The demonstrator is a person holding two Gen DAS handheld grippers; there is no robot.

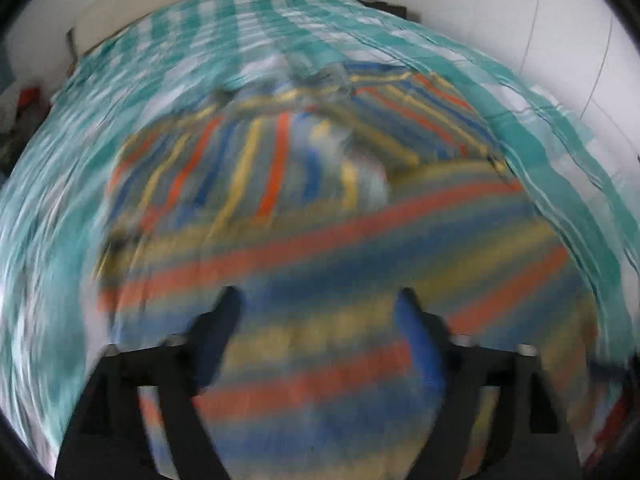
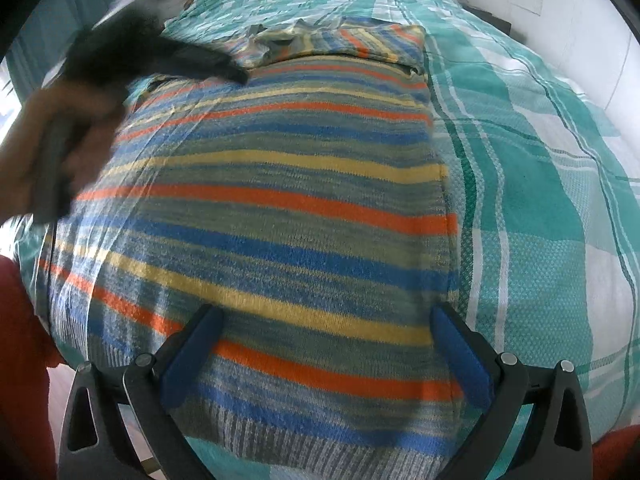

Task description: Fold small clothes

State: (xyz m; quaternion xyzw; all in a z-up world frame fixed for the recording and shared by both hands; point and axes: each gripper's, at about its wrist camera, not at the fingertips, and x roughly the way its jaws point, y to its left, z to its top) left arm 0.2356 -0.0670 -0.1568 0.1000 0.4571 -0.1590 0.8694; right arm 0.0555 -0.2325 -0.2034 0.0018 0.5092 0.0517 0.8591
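Note:
A small knitted sweater (image 2: 264, 208) with orange, blue, yellow and grey stripes lies flat on the bed, its ribbed hem nearest me and a sleeve (image 2: 372, 44) folded across the far end. My right gripper (image 2: 326, 316) is open and empty, low over the hem. My left gripper (image 1: 316, 300) is open over the sweater (image 1: 320, 248); its view is motion-blurred. In the right wrist view the left gripper (image 2: 240, 74) reaches over the sweater's far left part, held by a hand (image 2: 60, 140).
The bed is covered by a teal and white checked sheet (image 2: 540, 184). White walls (image 2: 580, 20) stand close behind and to the right of the bed. Something red (image 2: 20, 340) is at the lower left edge.

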